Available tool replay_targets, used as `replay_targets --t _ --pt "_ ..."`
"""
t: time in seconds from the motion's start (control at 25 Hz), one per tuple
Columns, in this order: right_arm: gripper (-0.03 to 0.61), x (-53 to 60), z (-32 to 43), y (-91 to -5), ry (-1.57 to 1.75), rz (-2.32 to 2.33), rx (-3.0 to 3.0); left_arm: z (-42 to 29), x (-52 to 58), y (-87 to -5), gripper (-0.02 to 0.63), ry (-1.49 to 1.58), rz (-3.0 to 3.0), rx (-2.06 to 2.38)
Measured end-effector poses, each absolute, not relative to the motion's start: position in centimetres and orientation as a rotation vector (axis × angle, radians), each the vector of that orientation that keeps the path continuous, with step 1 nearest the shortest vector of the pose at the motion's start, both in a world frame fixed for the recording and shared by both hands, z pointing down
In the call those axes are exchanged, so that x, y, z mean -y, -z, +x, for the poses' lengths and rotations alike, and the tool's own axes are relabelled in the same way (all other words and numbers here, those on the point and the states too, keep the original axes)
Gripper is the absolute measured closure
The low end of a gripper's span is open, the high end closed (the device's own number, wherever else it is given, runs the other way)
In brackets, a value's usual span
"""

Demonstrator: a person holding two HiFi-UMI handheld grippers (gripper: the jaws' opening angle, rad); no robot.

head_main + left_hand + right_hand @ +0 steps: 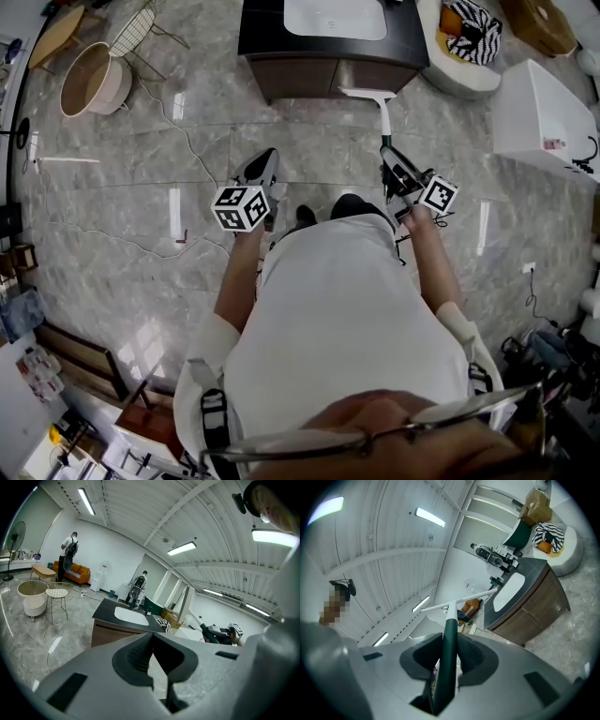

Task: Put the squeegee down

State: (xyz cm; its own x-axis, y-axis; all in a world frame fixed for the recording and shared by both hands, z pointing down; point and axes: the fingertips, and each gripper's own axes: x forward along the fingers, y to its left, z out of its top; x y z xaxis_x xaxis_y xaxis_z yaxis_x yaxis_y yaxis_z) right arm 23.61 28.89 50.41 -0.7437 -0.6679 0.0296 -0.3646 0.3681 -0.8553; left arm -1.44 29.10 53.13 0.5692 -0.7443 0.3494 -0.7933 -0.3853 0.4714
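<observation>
The squeegee (pixel 382 111) has a white blade and a dark green handle. In the head view it points away from me, toward the dark vanity cabinet (pixel 281 73), with its blade just in front of the cabinet's base. My right gripper (pixel 390 156) is shut on the handle. In the right gripper view the green handle (pixel 449 653) runs up between the pads to the white blade (pixel 464 598). My left gripper (pixel 263 167) hangs to the left over the marble floor; in the left gripper view it (pixel 152 637) is shut with nothing in it.
A white sink (pixel 335 16) sits in the cabinet top. A round tub (pixel 92 79) and a wire stool (pixel 132 31) stand at far left, a white box (pixel 544 117) at right, a striped cushion (pixel 473 26) behind. A cable (pixel 192 142) crosses the floor. A person (pixel 70 555) stands far off.
</observation>
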Motion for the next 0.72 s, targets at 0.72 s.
replay_targets --t 0.72 --pt "0.477 -18.9 21.5 -51.6 1.393 -0.818 -2.386 -3.2 -21.6 -54.2 0.609 -0.074 2.099 1.316"
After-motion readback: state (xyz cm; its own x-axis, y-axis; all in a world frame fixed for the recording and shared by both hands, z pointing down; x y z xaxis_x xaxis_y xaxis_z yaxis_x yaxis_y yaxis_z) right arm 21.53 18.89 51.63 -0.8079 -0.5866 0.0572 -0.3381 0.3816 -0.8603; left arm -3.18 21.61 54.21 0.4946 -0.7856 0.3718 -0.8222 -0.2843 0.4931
